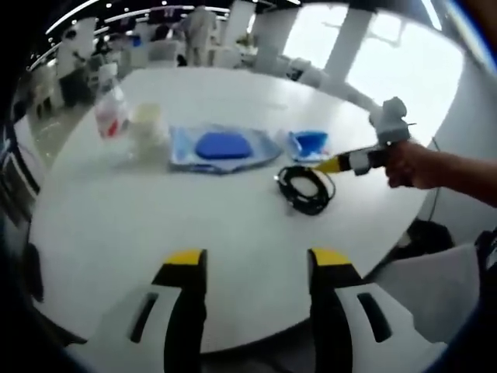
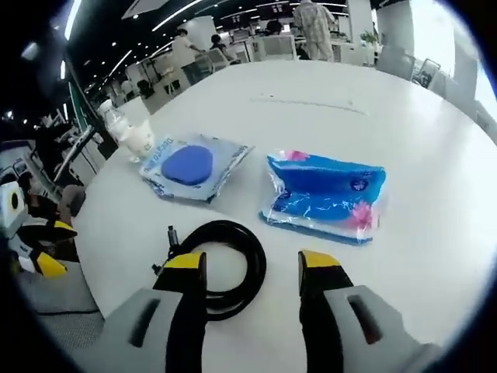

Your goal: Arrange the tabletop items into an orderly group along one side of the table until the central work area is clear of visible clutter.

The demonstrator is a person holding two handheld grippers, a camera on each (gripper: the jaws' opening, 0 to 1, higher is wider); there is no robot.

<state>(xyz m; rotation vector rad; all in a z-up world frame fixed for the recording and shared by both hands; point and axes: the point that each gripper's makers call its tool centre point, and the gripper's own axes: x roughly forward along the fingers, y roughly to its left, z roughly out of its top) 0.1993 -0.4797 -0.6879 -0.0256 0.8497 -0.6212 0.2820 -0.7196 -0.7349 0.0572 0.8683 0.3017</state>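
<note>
A: In the left gripper view, where is the left tool [image 1: 255, 264]?

B: Low over the near edge of the white desk [image 1: 155, 225], jaws wide apart and empty. The things lie well ahead of it: a bottle [image 1: 111, 113] and a pale cup [image 1: 147, 124] at far left, a clear bag with a blue pad [image 1: 223, 147] beside them, a blue pack [image 1: 309, 143], and a black cable coil [image 1: 305, 189]. The right tool [image 1: 330, 165], held by a hand [image 1: 411, 165], points at the coil's far edge.

A: And the right gripper view?

B: The right tool [image 2: 250, 268] is parted and holds nothing. The cable [image 2: 225, 264] lies just ahead, partly behind its left jaw. The pack [image 2: 326, 194] sits beyond, and the bag [image 2: 190, 167] farther left.
</note>
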